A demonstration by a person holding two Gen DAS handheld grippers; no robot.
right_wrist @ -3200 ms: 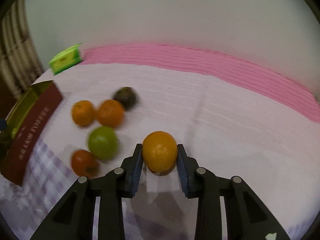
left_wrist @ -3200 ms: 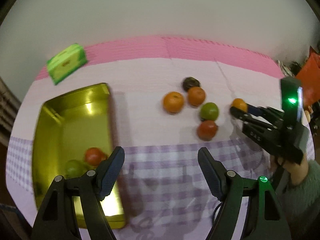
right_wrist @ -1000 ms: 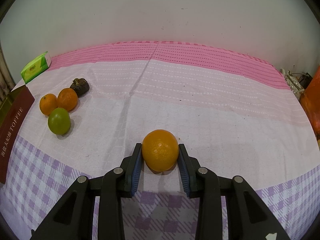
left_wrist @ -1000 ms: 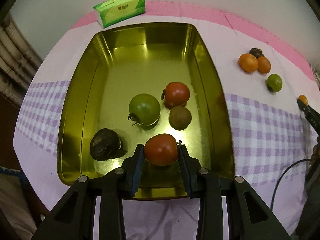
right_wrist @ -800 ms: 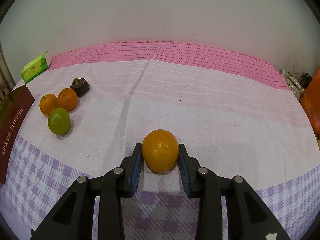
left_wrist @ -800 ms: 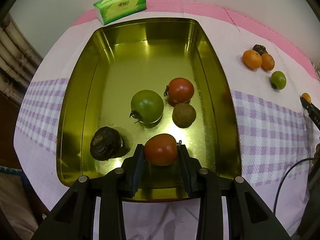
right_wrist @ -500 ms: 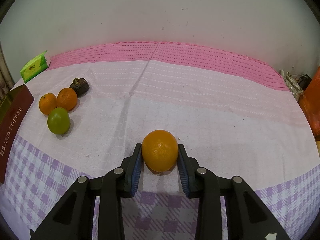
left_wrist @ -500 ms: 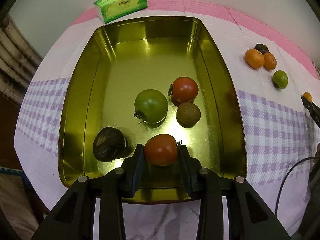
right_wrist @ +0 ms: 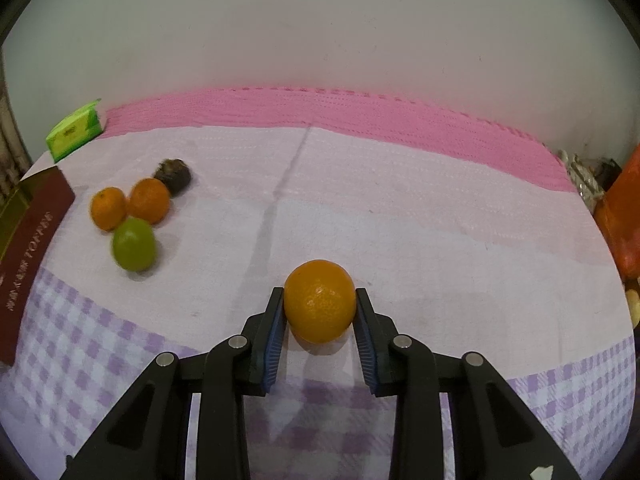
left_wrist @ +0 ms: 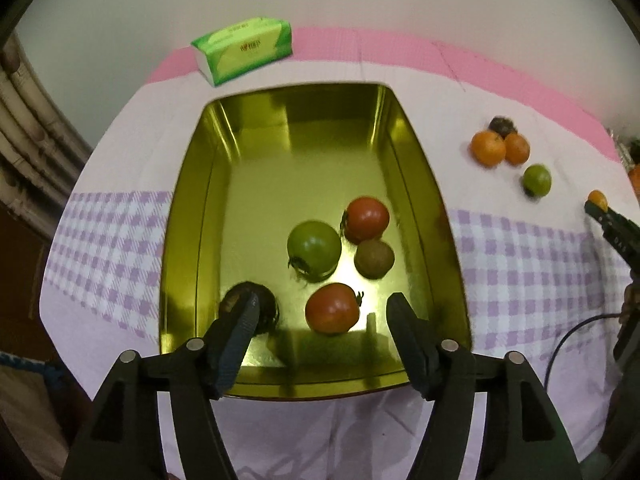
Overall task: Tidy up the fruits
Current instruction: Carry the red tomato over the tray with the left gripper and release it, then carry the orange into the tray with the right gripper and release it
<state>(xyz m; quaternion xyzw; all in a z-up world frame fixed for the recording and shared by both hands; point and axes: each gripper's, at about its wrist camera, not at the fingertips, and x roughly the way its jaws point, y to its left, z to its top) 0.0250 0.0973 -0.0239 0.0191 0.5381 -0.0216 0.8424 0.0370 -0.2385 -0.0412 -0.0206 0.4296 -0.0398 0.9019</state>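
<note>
My left gripper is open over the near end of the gold tin tray. A red tomato lies free in the tray between its fingers. The tray also holds a green tomato, a second red tomato, a brown fruit and a dark fruit. My right gripper is shut on an orange above the tablecloth. Two oranges, a green fruit and a dark fruit lie on the cloth to its left.
A green tissue pack lies beyond the tray near the wall. The tray's red side shows at the left of the right wrist view. An orange-red object stands at the table's right edge. A black cable runs at the right.
My left gripper has opened and let go of the red tomato, which now rests in the tray. It has pulled back a little. My right gripper still holds the orange, nearly still.
</note>
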